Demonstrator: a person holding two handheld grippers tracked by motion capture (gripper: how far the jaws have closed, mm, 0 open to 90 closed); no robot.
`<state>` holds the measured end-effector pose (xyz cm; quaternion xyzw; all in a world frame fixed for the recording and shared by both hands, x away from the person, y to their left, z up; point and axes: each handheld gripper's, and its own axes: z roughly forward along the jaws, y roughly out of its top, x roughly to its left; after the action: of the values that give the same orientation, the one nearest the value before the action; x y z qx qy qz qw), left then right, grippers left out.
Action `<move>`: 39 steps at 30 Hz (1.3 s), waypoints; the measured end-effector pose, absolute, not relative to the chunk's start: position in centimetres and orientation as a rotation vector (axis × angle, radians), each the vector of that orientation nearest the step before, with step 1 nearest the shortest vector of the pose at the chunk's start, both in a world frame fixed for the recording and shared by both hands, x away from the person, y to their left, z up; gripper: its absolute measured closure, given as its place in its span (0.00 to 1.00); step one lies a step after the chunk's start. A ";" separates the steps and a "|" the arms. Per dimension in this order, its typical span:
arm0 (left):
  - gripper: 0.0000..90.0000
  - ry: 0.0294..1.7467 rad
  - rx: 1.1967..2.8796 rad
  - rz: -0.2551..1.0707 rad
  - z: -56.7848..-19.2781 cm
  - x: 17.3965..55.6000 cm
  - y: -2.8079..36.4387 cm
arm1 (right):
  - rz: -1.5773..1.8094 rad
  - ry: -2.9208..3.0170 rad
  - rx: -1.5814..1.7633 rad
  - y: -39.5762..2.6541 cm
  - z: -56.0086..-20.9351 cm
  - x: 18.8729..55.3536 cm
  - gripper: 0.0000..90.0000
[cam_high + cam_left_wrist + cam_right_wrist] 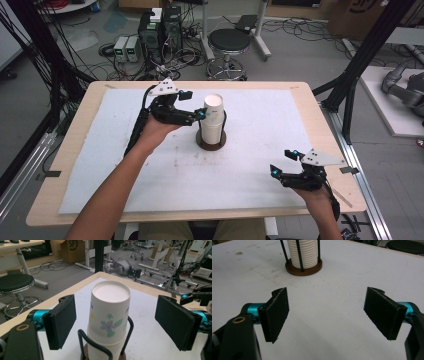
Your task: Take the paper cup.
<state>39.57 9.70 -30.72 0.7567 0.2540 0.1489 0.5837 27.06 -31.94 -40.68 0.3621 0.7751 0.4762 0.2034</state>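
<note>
Reaching for top cup (pixel 110 315) of stack (pixel 212 122) in wire holder (pixel 106 345), mid-mat, left gripper (pixel 200 114) just beside it.

Jaws wide on either side of the flower-printed cup, pads (pixel 62 320) apart from its wall, nothing held. Likely faults, judged: squeezing too hard, crushing thin paper; gripping too low, dragging a second nested cup up with the first; pulling sideways, catching a rod and tipping the brown-based holder. Right gripper (pixel 287 167) near the mat's (pixel 280 115) front right corner, well apart from the stack, jaws wide and empty, so no bracing of the base. Count: one stack, number of cups not tellable; one holder; two grippers; one mat; one table (pixel 75 150); one stool (pixel 228 42) beyond.
</note>
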 end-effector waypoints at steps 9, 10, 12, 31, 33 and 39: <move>0.19 0.598 1.821 0.332 -30.8 41.5 6.8 | 1.335 2.166 1.016 -32.0 -40.7 27.1 0.23; 0.19 0.597 1.826 0.325 -30.8 41.7 6.6 | 1.336 2.166 1.014 -32.0 -40.7 27.1 0.23; 0.19 0.596 1.834 0.332 -30.6 42.0 6.1 | 1.337 2.167 1.012 -32.0 -40.7 27.1 0.23; 0.39 0.590 1.895 0.387 -31.4 42.7 5.0 | 1.340 2.170 1.016 -32.1 -40.8 27.2 0.23; 0.39 0.592 1.890 0.388 -31.3 42.7 5.0 | 1.339 2.172 1.017 -32.1 -40.8 27.2 0.23; 0.39 0.585 1.848 0.397 -30.7 42.4 5.3 | 1.337 2.173 1.015 -32.0 -40.8 27.2 0.23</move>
<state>42.38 5.34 -30.70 0.7804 0.2470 0.1675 0.5494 27.18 -32.03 -40.81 0.3623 0.7760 0.4774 0.1966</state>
